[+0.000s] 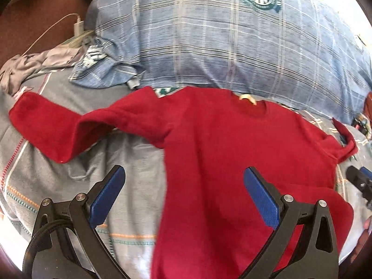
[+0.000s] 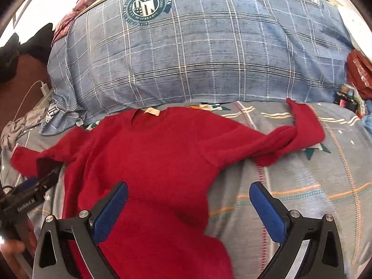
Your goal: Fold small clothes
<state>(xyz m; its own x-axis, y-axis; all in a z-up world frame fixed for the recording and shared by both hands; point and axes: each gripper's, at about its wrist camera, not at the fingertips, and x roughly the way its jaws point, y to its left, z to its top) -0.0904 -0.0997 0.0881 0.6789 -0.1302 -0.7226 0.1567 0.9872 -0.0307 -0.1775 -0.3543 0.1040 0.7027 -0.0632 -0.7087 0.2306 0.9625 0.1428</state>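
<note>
Left gripper point(image 1: 183, 194) fingers spread wide, nothing held, hovering over the left hem side of the red sweater point(image 1: 232, 151). Right gripper point(image 2: 188, 209) likewise released, over the sweater's right hem edge. Sweater lies flat, face-down-or-up can't tell, mid-frame on the grey patterned bedspread point(image 2: 302, 197); one sleeve stretched to the left of frame, the other bunched and twisted at right. Neck label point(image 2: 152, 111) at collar. Beyond it, upper frame: blue plaid pillow point(image 2: 197, 53). Upper left: white charger point(image 1: 78, 26), crumpled grey cloth point(image 1: 34, 64).
</note>
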